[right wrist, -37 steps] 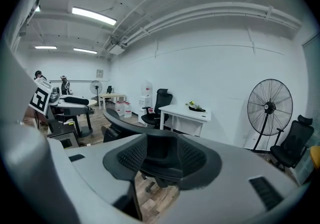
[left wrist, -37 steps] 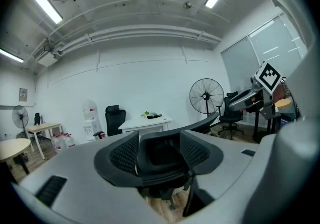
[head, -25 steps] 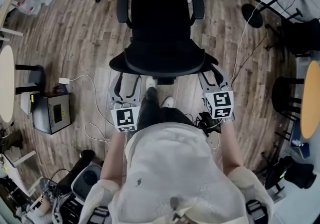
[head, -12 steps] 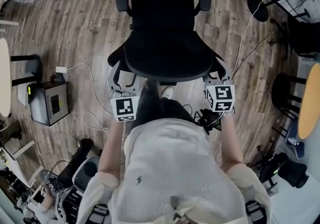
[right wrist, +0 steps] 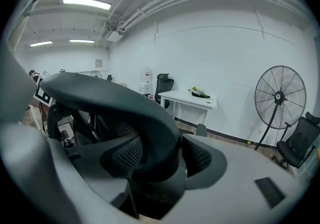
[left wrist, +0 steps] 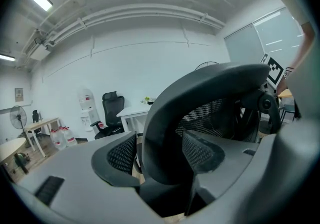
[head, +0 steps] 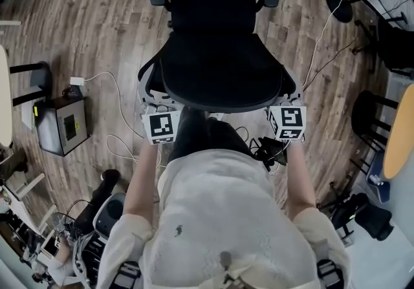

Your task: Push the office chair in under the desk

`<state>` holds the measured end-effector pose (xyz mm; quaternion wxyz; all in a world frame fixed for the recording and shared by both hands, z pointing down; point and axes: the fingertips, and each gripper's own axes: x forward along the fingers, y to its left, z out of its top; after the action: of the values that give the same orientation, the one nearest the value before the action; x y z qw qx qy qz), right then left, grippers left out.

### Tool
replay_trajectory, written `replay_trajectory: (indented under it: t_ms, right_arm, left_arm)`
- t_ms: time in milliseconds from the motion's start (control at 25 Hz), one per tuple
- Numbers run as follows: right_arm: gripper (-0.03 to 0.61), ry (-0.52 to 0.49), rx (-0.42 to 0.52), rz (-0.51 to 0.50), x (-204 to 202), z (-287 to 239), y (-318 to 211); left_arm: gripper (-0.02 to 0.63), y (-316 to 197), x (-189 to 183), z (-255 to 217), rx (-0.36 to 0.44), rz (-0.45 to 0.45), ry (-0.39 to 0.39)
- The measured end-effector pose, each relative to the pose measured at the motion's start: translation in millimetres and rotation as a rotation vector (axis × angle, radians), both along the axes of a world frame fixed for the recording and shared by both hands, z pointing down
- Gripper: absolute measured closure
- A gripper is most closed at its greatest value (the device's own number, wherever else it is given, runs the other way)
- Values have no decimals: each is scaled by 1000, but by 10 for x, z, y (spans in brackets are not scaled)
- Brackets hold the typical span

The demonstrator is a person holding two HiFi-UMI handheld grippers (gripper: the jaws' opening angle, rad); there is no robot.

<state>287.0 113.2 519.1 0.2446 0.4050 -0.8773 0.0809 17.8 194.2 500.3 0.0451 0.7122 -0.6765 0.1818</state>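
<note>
The black office chair (head: pixel 217 6) stands right in front of me, its curved backrest (head: pixel 220 81) toward me and its seat facing a white desk (left wrist: pixel 134 112). My left gripper (head: pixel 154 99) reaches under the backrest's left end, and my right gripper (head: pixel 289 97) under its right end. In the left gripper view the thick rim (left wrist: pixel 200 92) lies between the left gripper's (left wrist: pixel 160 150) wide jaws, with a gap at the left pad (left wrist: pixel 121 154). The right gripper's (right wrist: pixel 162 155) jaws are opening around the rim (right wrist: pixel 125 98); the desk (right wrist: pixel 195 100) stands beyond.
A black box (head: pixel 59 125) and a white cable (head: pixel 110 87) lie on the wood floor at the left. A standing fan (right wrist: pixel 278 98) and its base (head: pixel 337 4) are at the right, near a round table (head: pixel 398 132). Another black chair (left wrist: pixel 111 110) stands beside the desk.
The chair has moved forward, away from me, and I have stepped after it. Both grippers have come up from behind the backrest to straddle its rim.
</note>
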Motion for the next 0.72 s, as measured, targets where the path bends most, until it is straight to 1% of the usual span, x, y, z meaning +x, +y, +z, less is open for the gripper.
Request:
replay_trajectory:
  t_ms: [240, 360, 560, 720]
  right_arm:
    - [324, -29, 11, -19, -77, 72, -103]
    - [322, -26, 30, -30, -92, 93, -148]
    - [325, -14, 69, -40, -61, 121, -160]
    - [331, 1, 90, -36, -30, 152, -148]
  left_arm:
    - [324, -197, -51, 54, 21, 34, 3]
    - [324, -255, -42, 49, 47, 61, 6]
    - [337, -294, 52, 15, 102, 124, -79]
    - [340, -283, 90, 39, 113, 125, -130]
